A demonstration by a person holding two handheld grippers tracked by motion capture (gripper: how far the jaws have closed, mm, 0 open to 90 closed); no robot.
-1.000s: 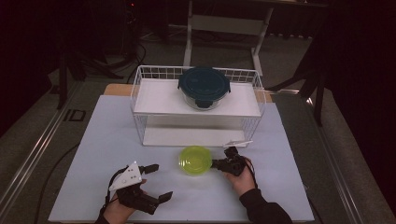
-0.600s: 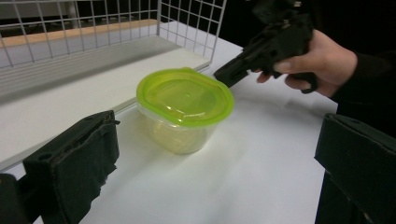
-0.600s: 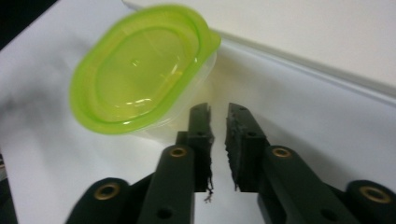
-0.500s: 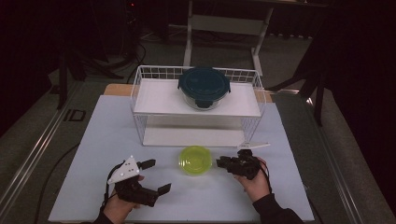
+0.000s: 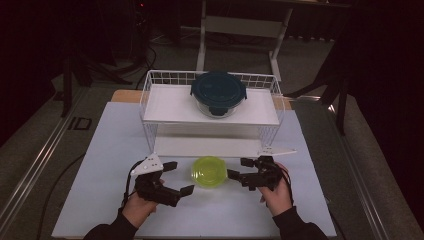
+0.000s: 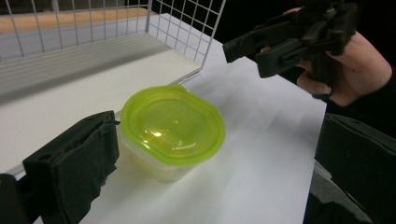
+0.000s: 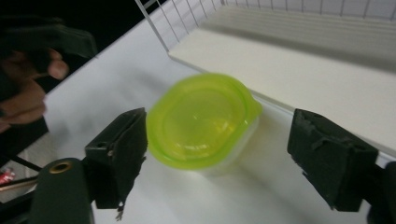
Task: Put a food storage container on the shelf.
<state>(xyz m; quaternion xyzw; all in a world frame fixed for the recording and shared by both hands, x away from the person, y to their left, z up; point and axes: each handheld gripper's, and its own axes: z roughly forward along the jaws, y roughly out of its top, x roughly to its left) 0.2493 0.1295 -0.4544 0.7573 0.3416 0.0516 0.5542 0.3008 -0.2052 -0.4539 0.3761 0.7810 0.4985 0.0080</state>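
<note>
— Two grippers flank one small tub. Starting at the left?

— At the left, the left gripper (image 5: 176, 177) has its jaws spread wide, nothing between the pads, pointed at the green-lidded container (image 5: 209, 171) and just short of it.

— And the tub itself?

— It sits on the white table (image 5: 100, 165), just in front of the wire rack (image 5: 150, 107), whose upper shelf carries a dark-lidded glass bowl (image 5: 218, 93).

— The right side?

— The right gripper (image 5: 239, 169) has just been opening its jaws; they stand apart, the container ahead of them, the pads not pressing on it.
</note>
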